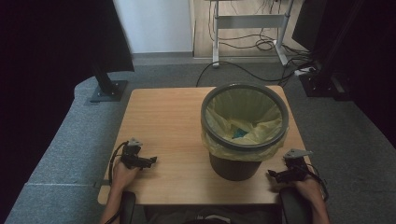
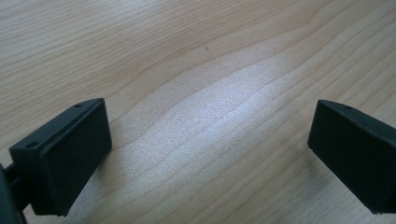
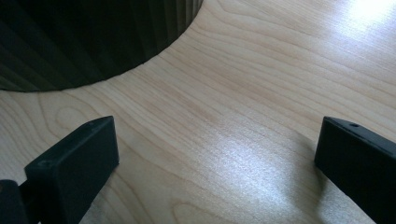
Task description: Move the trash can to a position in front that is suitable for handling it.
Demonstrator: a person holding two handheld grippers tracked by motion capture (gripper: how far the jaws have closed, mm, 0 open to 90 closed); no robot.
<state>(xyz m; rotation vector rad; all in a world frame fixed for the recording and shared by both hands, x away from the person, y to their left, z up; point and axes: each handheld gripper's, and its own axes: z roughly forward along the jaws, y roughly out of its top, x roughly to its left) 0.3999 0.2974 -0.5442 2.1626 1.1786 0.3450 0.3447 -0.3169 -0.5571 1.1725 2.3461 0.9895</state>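
A dark grey waste bin [image 1: 233, 165] lined with a yellow bag [image 1: 261, 128] stands on the right half of the wooden table [image 1: 163, 121]; something blue lies at the bag's bottom. My left gripper [image 1: 150, 162] rests at the table's near left, a hand behind it, pointing toward the bin. Its jaws stand wide apart over bare wood [image 2: 210, 140], nothing between them. My right gripper [image 1: 272, 174] lies at the near right, just right of the bin's base, open and empty as well. The bin's ribbed wall [image 3: 84, 37] rises ahead of it at the upper left.
Grey carpeted floor surrounds the table. A black stand base [image 1: 108, 89] sits beyond the far left corner, a white desk frame [image 1: 247, 28] with cables stands behind, and dark equipment [image 1: 327, 79] is at the far right.
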